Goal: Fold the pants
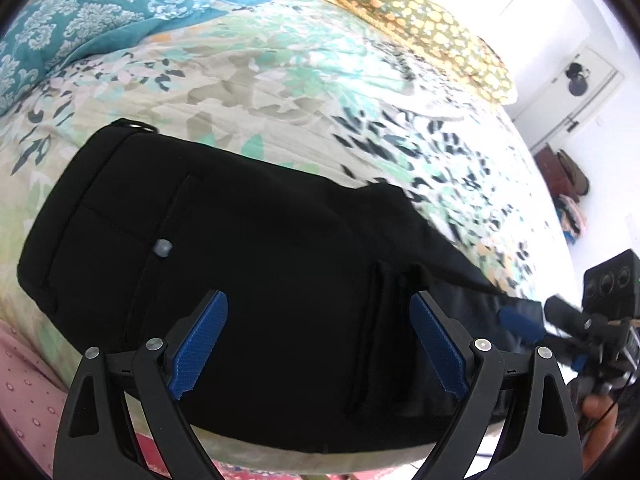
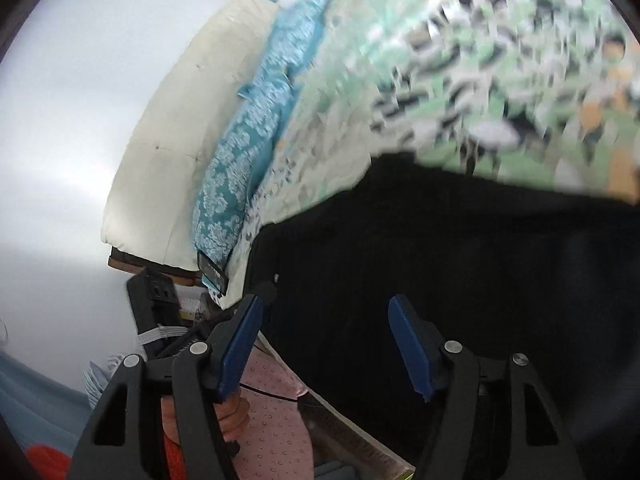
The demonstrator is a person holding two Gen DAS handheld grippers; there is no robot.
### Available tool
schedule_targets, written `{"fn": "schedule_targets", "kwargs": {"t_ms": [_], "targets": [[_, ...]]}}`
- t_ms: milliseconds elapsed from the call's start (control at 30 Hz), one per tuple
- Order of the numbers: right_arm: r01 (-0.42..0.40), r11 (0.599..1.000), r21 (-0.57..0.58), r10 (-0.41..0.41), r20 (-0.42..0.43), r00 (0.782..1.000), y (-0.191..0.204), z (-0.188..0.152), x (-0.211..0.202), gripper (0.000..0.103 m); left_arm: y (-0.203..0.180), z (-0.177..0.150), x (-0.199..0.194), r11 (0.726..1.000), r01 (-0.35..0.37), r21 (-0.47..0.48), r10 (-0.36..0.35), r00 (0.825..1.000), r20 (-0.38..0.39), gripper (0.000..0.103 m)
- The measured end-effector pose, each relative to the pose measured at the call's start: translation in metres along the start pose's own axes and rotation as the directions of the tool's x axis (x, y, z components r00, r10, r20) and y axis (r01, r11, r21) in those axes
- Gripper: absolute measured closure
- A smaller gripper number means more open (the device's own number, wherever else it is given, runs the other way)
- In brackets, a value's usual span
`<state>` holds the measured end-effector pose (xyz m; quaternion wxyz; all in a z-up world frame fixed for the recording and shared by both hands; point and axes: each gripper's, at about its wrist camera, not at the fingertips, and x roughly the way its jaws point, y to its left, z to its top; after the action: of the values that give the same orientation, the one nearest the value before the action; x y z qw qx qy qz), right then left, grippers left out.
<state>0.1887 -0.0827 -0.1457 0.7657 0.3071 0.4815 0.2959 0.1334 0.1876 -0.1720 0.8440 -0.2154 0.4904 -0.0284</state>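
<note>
Black pants (image 1: 260, 260) lie folded into a short wide stack on the floral bedspread (image 1: 280, 72), near the bed's front edge. A grey button (image 1: 163, 248) shows on their left part. My left gripper (image 1: 319, 298) hovers over the pants, open, with nothing between its blue pads (image 1: 200, 344). At the right edge of this view my right gripper (image 1: 536, 316) is blurred, beside the pants' right end. In the right wrist view the right gripper (image 2: 325, 300) is open above the black pants (image 2: 460, 260), and its pads touch no cloth.
Teal patterned pillows (image 1: 80, 32) lie at the back left. A yellow-dotted folded cloth (image 1: 420, 24) sits at the back right. A white padded headboard (image 2: 172, 140) stands behind the pillows. A hand with a pink sleeve (image 2: 272, 412) is close to the bed's edge.
</note>
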Motion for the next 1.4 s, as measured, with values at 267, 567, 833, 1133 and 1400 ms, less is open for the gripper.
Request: {"fn": "schedule_targets", "kwargs": {"t_ms": [267,567,833,1133,1400], "targets": [[0.231,0.97,-0.069,-0.22,0.145,0.965,-0.024,-0.05,-0.118,0.025,-0.058,-0.024,0.019,0.961,0.154,0.228,-0.127,0.984,-0.128,0.04],[0.24,0.969,0.052,-0.244,0.31,0.919,-0.06,-0.075,-0.187,0.025,-0.08,-0.04,0.051,0.946,0.154,0.285,-0.092,0.971,-0.219,0.074],[0.232,0.965,0.121,-0.261,0.392,0.882,-0.07,-0.069,-0.21,0.025,-0.082,-0.043,0.031,0.94,0.087,0.33,-0.03,0.984,-0.176,0.095],[0.153,0.941,0.301,-0.168,0.022,0.986,-0.119,-0.082,-0.13,0.025,-0.065,-0.045,0.044,0.941,-0.015,0.338,0.088,0.976,-0.201,0.094],[0.009,0.958,0.288,-0.07,0.203,0.977,-0.107,-0.051,-0.17,0.028,-0.048,-0.03,0.019,0.969,-0.003,0.245,0.036,0.991,-0.129,0.048]]}}
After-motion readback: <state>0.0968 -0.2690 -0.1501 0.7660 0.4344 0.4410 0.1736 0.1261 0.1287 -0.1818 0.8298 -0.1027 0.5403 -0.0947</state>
